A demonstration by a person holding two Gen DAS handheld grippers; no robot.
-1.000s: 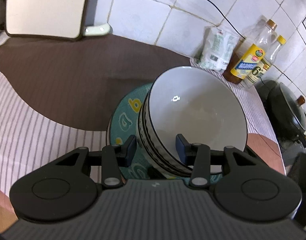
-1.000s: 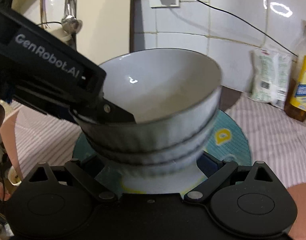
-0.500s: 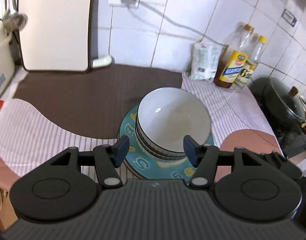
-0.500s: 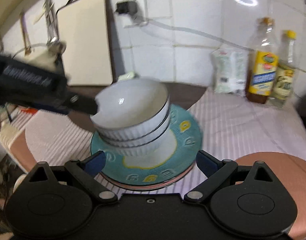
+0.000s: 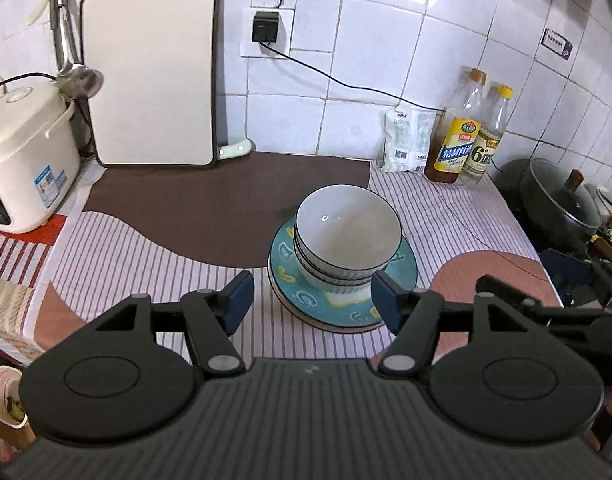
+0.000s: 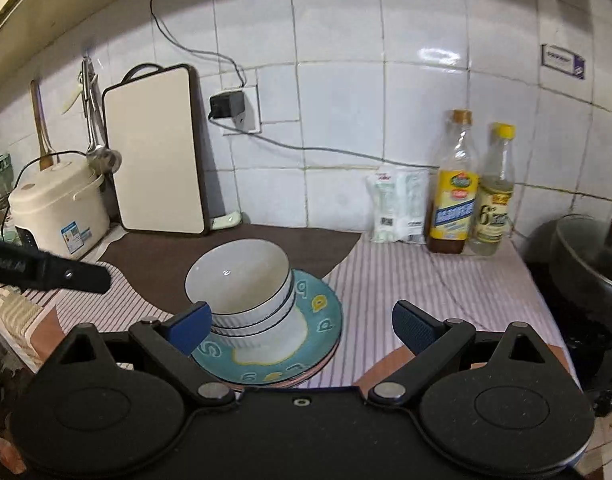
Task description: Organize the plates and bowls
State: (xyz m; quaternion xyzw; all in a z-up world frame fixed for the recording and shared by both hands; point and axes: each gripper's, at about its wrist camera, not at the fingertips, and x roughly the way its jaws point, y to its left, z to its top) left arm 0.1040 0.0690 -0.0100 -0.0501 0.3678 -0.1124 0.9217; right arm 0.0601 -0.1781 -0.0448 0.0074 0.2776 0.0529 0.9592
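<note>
Stacked bowls (image 5: pixel 348 236) rest on the teal plate (image 5: pixel 342 304); left gripper (image 5: pixel 312 294), jaws opening, holds nothing; right gripper (image 6: pixel 302 326) wide open, empty, near the plate.

White tiled wall (image 5: pixel 386 40) fills the upper frame, a socket (image 5: pixel 266 32) with trailing cable at top center, cutting board (image 5: pixel 150 68) and rice cooker (image 5: pixel 22 156) at left, 2 bottles (image 5: pixel 470 132) at right, striped cloth (image 5: pixel 118 264) across the middle.

A home kitchen: white tiled wall (image 5: pixel 386 60) ahead of the tongs, rice cooker (image 5: pixel 22 160) far left, oil bottles (image 5: pixel 458 136) right, lidded wok (image 5: pixel 562 204) beyond.
</note>
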